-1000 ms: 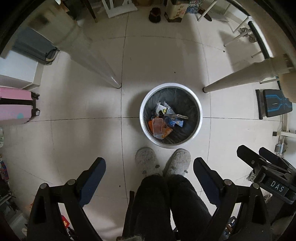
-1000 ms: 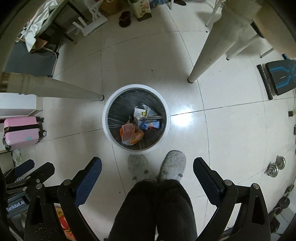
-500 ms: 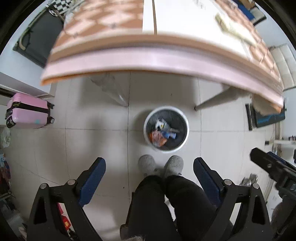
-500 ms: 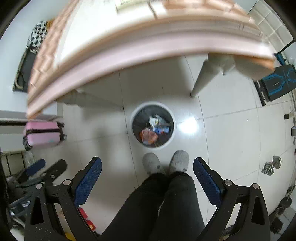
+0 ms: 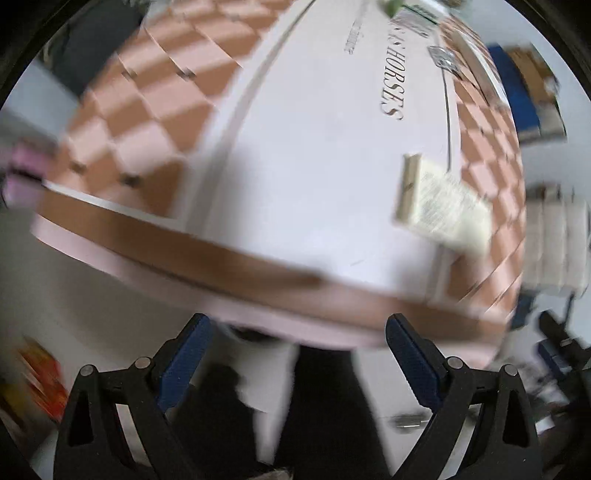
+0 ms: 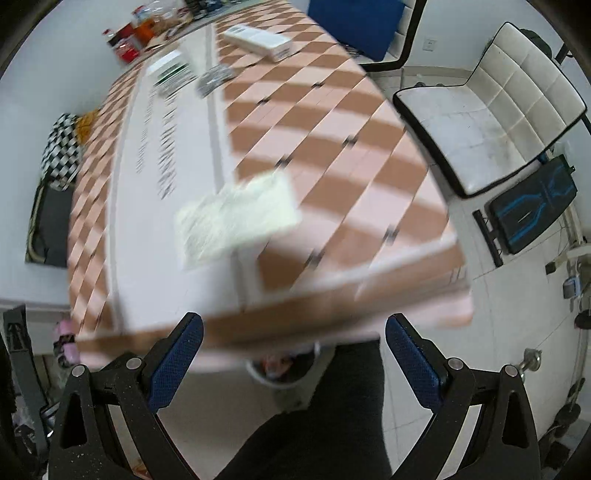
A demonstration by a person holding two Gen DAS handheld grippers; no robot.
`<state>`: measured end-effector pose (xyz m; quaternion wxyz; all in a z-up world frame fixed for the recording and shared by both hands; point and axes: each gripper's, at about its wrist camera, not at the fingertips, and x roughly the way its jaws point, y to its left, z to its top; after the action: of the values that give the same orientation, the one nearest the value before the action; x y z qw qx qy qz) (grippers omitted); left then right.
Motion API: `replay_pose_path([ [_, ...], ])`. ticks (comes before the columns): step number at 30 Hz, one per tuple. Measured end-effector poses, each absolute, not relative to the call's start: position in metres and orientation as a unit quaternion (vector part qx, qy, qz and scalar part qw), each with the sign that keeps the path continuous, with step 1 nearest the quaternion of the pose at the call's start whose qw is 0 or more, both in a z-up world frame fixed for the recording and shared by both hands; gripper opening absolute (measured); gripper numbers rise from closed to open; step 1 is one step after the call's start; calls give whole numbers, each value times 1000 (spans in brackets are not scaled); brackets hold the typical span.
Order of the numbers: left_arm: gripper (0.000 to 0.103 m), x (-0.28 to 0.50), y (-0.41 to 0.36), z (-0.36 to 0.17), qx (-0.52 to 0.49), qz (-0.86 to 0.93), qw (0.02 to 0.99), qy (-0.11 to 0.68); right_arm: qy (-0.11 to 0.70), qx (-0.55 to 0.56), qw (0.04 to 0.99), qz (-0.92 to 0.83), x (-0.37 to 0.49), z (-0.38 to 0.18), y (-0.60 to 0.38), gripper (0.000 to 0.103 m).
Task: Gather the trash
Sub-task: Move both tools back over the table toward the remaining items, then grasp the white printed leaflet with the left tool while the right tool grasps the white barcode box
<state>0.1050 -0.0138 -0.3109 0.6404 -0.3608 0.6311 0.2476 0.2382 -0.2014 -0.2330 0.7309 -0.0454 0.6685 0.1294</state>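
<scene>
Grippers: 2 seen. Left hand-held gripper (image 5: 297, 354) w/ black frame & blue textured pads, jaws spread wide, nothing between them. Right hand-held gripper (image 6: 293, 352), same build, also spread wide & empty.
Trash on surface: 1 pale cream flat wrapper w/ fine print (image 5: 441, 206) (image 6: 236, 221), rectangular, blurred; lay on the white strip near the front edge, apart from both grippers.
Surface: 1 table w/ pink-and-brown checkered top & white centre strip (image 5: 147, 122) (image 6: 332, 147); strip carried dark lettering, "HORSES" readable in left view.
Far end of surface: 1 white long box (image 6: 258, 38), 1 white-green packet (image 6: 171, 72), 1 small silvery crumpled item (image 6: 214, 79); a few red bottles/jars (image 6: 127, 46), count unclear from blur.
Bin: 1 round white-rimmed trash bin (image 6: 284, 380) on the floor under the front edge, mostly hidden; some colourful bits inside, kind unclear.
Seats: 1 white quilted leather chair w/ black trim (image 6: 491, 114); 1 blue chair back (image 6: 354, 24).
Other: person's black trousers (image 6: 332, 424) between the pads.
</scene>
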Motion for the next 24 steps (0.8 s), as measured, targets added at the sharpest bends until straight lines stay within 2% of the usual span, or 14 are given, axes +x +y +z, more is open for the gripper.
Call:
replay_pose_path([
  [5,96,180,-28,-337,-453,268,582,621,682,-69,716,130,339,-283,-203,100],
  [11,96,227,-32,-382,-611,326,450,564,680,-127,708,141,423,-320,-193,100],
  [13,96,234,-31,-385,-608,385,417,555,681,-141,703,150,441,-328,-188,100],
  [14,87,235,-29,-384,-603,405,411,551,681,-149,700,155,450,-332,-184,100],
  [15,85,237,-28,-380,-592,425,408,550,683,-153,696,161,459,-335,-180,100],
  [24,84,293,39,-346,-385,446,552,590,684,-116,688,213,553,-334,-117,100],
])
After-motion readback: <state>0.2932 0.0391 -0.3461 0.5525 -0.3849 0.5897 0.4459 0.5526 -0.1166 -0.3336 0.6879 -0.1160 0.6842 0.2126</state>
